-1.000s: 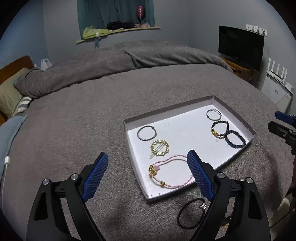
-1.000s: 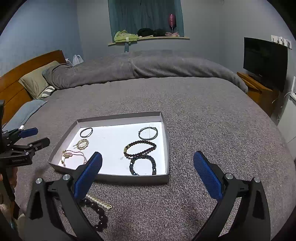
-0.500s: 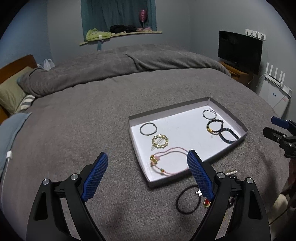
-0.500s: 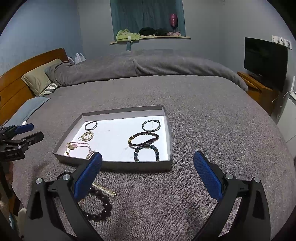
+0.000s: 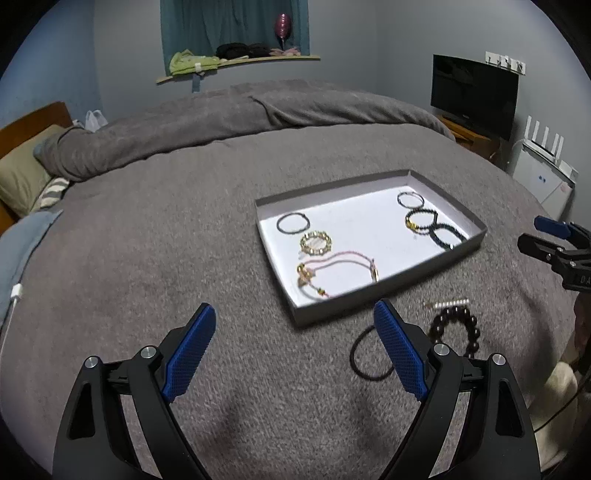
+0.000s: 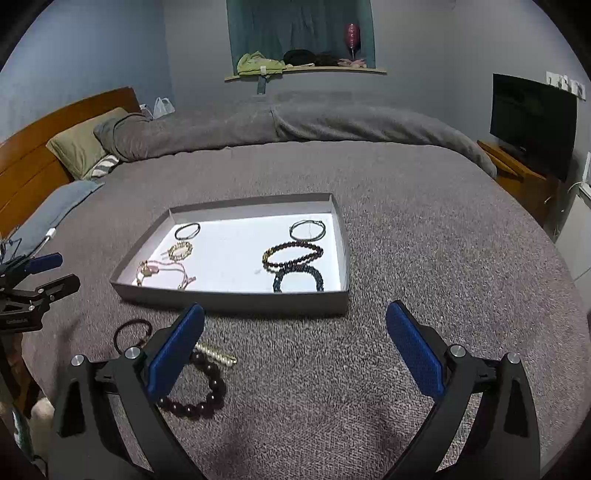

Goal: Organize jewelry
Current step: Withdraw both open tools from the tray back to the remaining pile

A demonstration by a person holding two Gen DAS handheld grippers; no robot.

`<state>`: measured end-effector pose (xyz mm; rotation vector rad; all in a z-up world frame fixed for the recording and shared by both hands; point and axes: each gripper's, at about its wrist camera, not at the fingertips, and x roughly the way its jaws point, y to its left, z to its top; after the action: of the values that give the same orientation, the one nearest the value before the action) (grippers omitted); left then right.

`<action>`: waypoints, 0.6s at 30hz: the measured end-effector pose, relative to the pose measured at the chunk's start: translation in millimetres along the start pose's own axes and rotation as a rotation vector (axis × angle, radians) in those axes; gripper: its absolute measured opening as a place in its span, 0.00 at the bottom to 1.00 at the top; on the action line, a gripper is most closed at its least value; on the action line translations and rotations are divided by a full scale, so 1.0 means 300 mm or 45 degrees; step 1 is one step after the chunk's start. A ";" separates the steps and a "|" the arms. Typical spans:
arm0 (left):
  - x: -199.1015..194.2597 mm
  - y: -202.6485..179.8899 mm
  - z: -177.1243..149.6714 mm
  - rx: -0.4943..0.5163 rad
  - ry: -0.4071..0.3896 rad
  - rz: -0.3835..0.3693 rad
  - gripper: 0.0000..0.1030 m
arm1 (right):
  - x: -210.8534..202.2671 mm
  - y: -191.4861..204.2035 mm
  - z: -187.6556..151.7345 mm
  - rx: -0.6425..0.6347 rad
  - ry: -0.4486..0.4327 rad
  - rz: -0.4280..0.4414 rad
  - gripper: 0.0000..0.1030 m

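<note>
Now farther from tray (image 5: 391,288), both grippers (image 5: 295,328) wide

Each black tool (image 5: 295,354) has blue textured pads, silver screws.

White lettering marks the body of the right gripper (image 5: 554,240) in the left wrist view — only "DA" reads. The left gripper (image 6: 44,273) bears print too small to read.

Grey blanket (image 6: 406,221) over the bed. Olive pillow (image 6: 79,146) against wooden headboard (image 6: 33,147). Black television (image 6: 532,120) on wooden stand (image 6: 517,173). Window ledge (image 6: 306,70) with green cloth (image 6: 258,62), dark clothing, pink glass (image 6: 351,35). White router (image 5: 546,147).
</note>
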<state>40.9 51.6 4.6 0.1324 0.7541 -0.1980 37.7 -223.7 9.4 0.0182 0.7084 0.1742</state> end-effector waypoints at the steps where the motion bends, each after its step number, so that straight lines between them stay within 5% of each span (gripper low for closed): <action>1: 0.002 -0.003 -0.009 0.003 0.005 -0.001 0.85 | -0.001 0.003 -0.009 -0.008 0.002 -0.001 0.95; 18: 0.108 -0.058 -0.140 0.020 0.081 -0.041 0.84 | 0.077 0.080 -0.181 -0.035 0.159 0.079 0.95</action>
<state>32.1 38.4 -49.0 0.1423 0.8188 -0.2311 16.1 -198.5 -45.1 0.0031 0.8303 0.2463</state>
